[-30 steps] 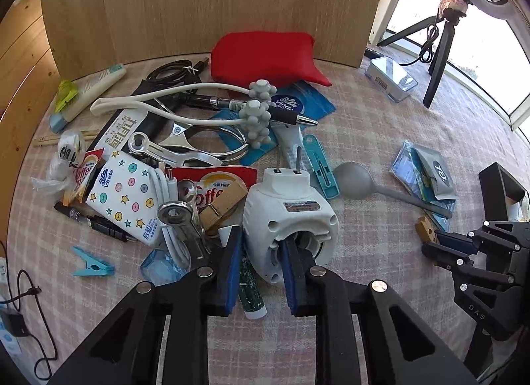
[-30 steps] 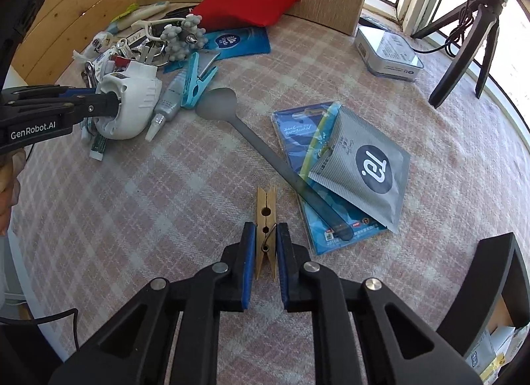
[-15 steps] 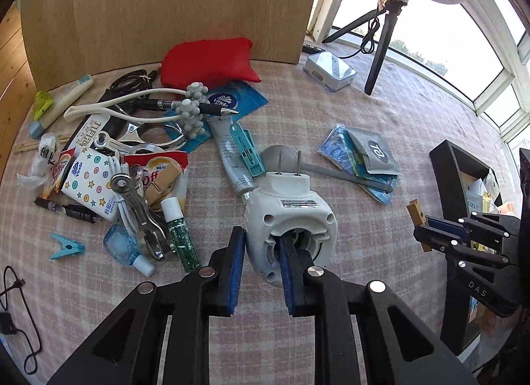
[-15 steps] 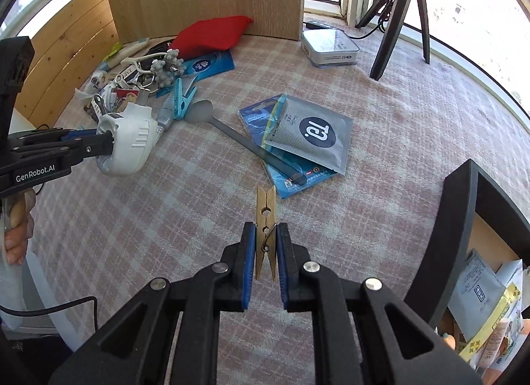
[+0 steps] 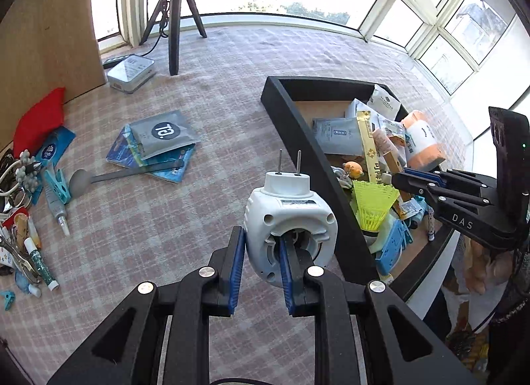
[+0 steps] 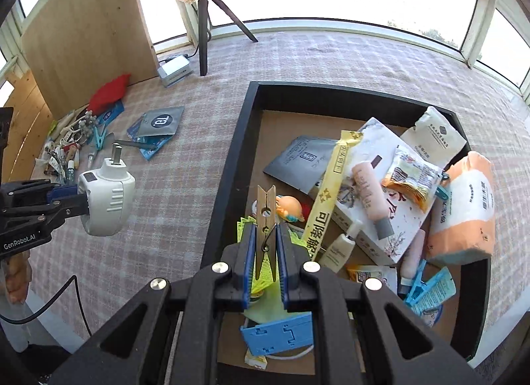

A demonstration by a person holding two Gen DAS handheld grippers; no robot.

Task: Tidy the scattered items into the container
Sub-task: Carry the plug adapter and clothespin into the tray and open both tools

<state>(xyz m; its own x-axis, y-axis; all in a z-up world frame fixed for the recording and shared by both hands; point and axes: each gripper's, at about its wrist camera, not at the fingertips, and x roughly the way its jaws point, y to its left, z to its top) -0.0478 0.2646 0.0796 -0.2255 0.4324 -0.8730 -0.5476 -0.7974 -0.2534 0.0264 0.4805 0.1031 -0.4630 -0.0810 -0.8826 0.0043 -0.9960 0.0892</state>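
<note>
A moment earlier both my hands were out over the scattered pile; by this point they had swung across to the black container [image 6: 228,166], so both loads were about ready to be let go, by my reckoning.

My right gripper [image 6: 265,252] had travelled furthest. It hung above the container's near corner, over the yellow shuttlecock [image 5: 372,202] and the blue plastic piece [image 6: 276,332], with its fingers [image 6: 249,262] pressed against the flat sides of the wooden clothespin [image 6: 266,219], which stood upright between them. Opening there would likely drop the pin inside.

My left gripper [image 5: 260,267] was behind it. It carried the white plug adapter [image 5: 290,219], prongs pointing away from me: one finger sat inside the round hollow of the adapter, the other against its outer shell, pinching the wall between them, only narrowly apart. The adapter hovered over the checked counter [image 5: 165,219] just beside the container's left wall, not yet over it. The spoon [image 5: 99,179], the grey pouch [image 5: 162,133] and the pile at the left edge were left on the counter.
</note>
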